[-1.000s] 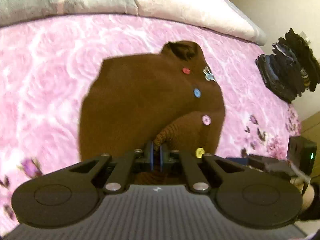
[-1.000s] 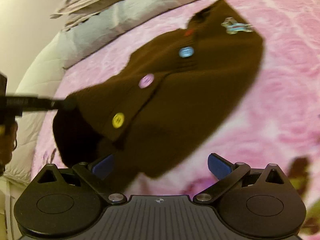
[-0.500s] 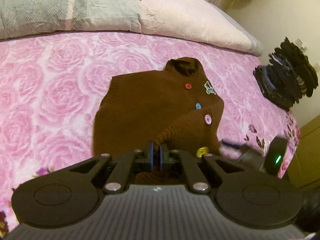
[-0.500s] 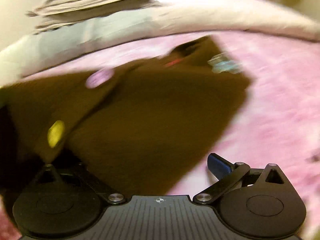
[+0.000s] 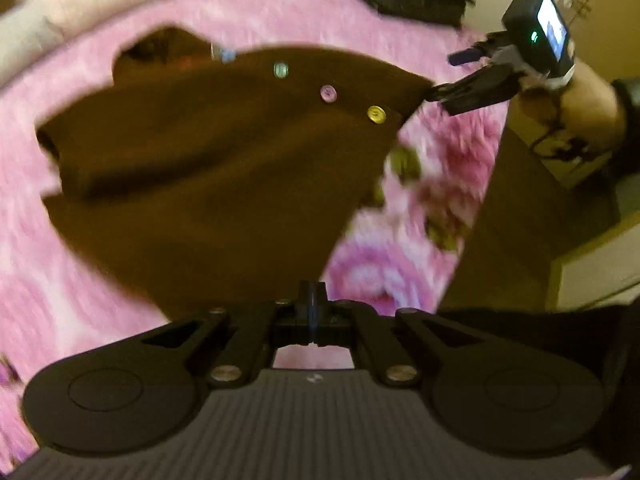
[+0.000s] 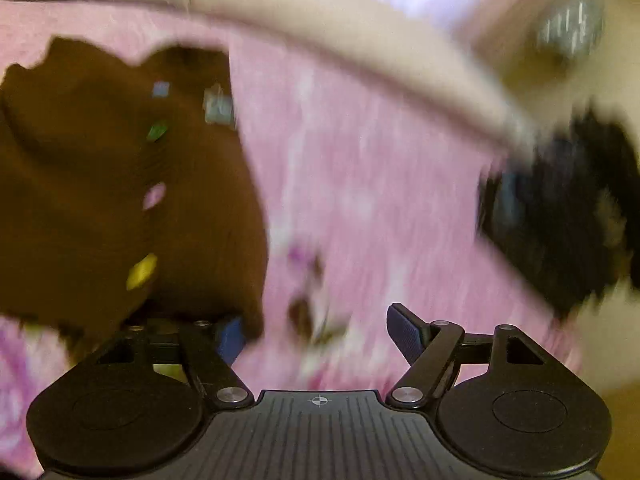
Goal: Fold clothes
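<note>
A: Where is the brown cardigan?
B: On the pink bed, ahead of the left claw, which is clenched on its near hem, apparently to carry that edge over.
A: The right claw?
B: Released; cardigan at its left finger.

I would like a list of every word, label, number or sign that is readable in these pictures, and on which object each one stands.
No text can be read.
Camera screen on the right hand-held gripper: lit, too blurred to read.
Badge on the cardigan: blurred, no letters visible.
Left gripper body: a small mark, not text.
Right gripper body: a crosshair mark only.
</note>
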`<state>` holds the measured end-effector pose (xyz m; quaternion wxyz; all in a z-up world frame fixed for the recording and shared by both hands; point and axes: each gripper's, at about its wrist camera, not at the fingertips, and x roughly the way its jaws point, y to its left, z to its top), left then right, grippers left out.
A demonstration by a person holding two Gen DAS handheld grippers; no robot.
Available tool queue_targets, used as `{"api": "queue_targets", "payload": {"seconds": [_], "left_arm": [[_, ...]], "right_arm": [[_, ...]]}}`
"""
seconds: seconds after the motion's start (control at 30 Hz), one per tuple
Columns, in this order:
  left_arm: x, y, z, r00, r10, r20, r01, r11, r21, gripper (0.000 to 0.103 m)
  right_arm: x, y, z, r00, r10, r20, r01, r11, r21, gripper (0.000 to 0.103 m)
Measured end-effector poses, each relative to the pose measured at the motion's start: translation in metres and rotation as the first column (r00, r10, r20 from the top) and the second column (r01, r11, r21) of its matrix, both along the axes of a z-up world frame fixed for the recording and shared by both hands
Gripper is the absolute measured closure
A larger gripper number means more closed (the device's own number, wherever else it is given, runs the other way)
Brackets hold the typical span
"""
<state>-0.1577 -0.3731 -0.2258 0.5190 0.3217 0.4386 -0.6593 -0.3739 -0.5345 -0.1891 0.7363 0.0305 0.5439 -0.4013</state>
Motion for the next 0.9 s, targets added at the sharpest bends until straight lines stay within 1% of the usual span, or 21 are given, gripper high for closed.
{"api": "queue_targets", "payload": {"seconds": [0.03,0.07,0.1,0.17,0.23,0.33,0.37,0.4,0.43,0.5,0.53,0.57,0.6,0.63,0.67,0.7,0.77,0.83,0.9], "left_arm": [[-0.004,0.004,-0.007,1.0,0.002,-0.008,-0.002,1.0,0.026,0.103],[-0.001,0.006,-0.009,1.0,0.027,-0.012,-0.026,0.999,0.039,0.103],[0.007,0.005,-0.01,0.997,0.073,-0.014,-0.072,0.996,0.043,0.1],[0.025,0.003,-0.01,0.986,0.166,-0.016,-0.165,0.985,0.05,0.093],[0.053,-0.009,-0.011,0.959,0.283,0.008,-0.283,0.959,0.036,0.064],[0.094,-0.034,-0.013,0.908,0.417,0.036,-0.417,0.909,-0.014,0.058],[0.104,-0.044,-0.015,0.894,0.445,0.049,-0.445,0.895,-0.026,0.055],[0.113,-0.056,-0.018,0.882,0.466,0.063,-0.464,0.885,-0.045,0.051],[0.122,-0.067,-0.021,0.87,0.486,0.076,-0.482,0.874,-0.063,0.048],[0.135,-0.089,-0.032,0.861,0.497,0.104,-0.49,0.867,-0.085,0.047],[0.14,-0.102,-0.04,0.856,0.5,0.132,-0.492,0.866,-0.095,0.047],[0.143,-0.111,-0.048,0.856,0.498,0.137,-0.491,0.867,-0.087,0.048],[0.147,-0.121,-0.057,0.857,0.496,0.14,-0.49,0.868,-0.079,0.064],[0.15,-0.126,-0.063,0.862,0.493,0.115,-0.489,0.87,-0.058,0.099],[0.154,-0.13,-0.068,0.867,0.491,0.09,-0.489,0.871,-0.038,0.101],[0.157,-0.127,-0.065,0.863,0.503,0.058,-0.501,0.864,-0.044,0.101],[0.176,-0.109,-0.04,0.832,0.553,0.041,-0.548,0.832,-0.092,0.101],[0.194,-0.091,-0.016,0.8,0.6,0.023,-0.592,0.794,-0.137,0.1],[0.209,-0.086,-0.015,0.775,0.631,0.029,-0.624,0.771,-0.125,0.1]], "right_arm": [[-0.01,0.0,-0.005,0.999,-0.036,-0.015,0.037,0.998,0.05,0.028],[-0.016,0.0,-0.009,0.998,-0.064,-0.01,0.064,0.993,0.097,0.028],[-0.022,-0.001,-0.013,0.996,-0.091,-0.003,0.09,0.986,0.144,0.028],[-0.029,0.003,-0.014,0.993,-0.114,0.042,0.103,0.973,0.204,0.028],[-0.027,0.0,-0.01,0.989,-0.096,0.112,0.066,0.968,0.242,0.028],[-0.01,-0.018,-0.003,0.978,-0.045,0.206,-0.013,0.962,0.273,0.027],[-0.003,-0.025,-0.001,0.973,-0.026,0.229,-0.039,0.96,0.277,0.019],[0.003,-0.033,0.001,0.969,-0.007,0.249,-0.063,0.96,0.273,0.006],[0.01,-0.041,0.003,0.963,0.012,0.268,-0.087,0.959,0.268,0.004],[0.025,-0.059,0.001,0.954,0.058,0.293,-0.139,0.955,0.262,0.004],[0.032,-0.069,-0.001,0.949,0.077,0.307,-0.165,0.948,0.271,0.004],[0.04,-0.08,-0.005,0.94,0.093,0.327,-0.191,0.94,0.283,0.004],[0.047,-0.091,-0.009,0.934,0.109,0.34,-0.214,0.933,0.289,0.004],[0.054,-0.1,-0.014,0.93,0.127,0.344,-0.236,0.926,0.294,0.004],[0.062,-0.11,-0.02,0.926,0.145,0.347,-0.257,0.919,0.3,0.004],[0.069,-0.119,-0.025,0.927,0.154,0.343,-0.265,0.915,0.306,0.004],[0.081,-0.137,-0.035,0.927,0.159,0.339,-0.273,0.907,0.32,0.004],[0.091,-0.153,-0.034,0.917,0.152,0.369,-0.283,0.9,0.332,0.004],[0.101,-0.166,-0.032,0.904,0.145,0.402,-0.295,0.892,0.341,0.004]]}}
